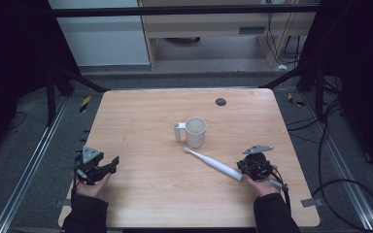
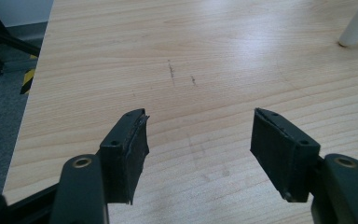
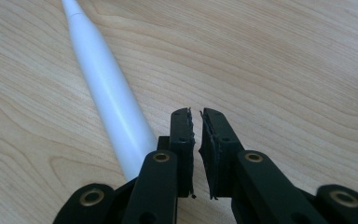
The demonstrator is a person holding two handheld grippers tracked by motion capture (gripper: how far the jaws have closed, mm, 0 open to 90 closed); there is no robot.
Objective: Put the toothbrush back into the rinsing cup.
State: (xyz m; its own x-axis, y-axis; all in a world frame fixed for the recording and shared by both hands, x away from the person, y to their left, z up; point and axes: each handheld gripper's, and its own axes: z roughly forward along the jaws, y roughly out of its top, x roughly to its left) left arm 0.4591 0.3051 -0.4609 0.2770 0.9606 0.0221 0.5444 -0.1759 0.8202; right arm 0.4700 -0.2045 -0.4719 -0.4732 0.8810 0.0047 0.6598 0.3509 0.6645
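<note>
A white electric toothbrush (image 1: 213,165) lies slantwise on the wooden table (image 1: 141,121), its head pointing toward a white cup (image 1: 195,131) with a side handle at the table's middle. My right gripper (image 1: 243,168) rests by the brush's thick end. In the right gripper view its jaws (image 3: 196,114) are shut with nothing between them, and the toothbrush (image 3: 107,102) runs along their left side, outside the grip. My left gripper (image 1: 110,167) sits near the table's front left, open; in the left gripper view (image 2: 198,126) bare wood shows between its pads, and the cup's handle (image 2: 354,23) stands at the top right.
A small black round disc (image 1: 220,101) sits in the tabletop near the far edge. Metal rails and cables run along the floor on both sides of the table. Dark frames stand at the left and right.
</note>
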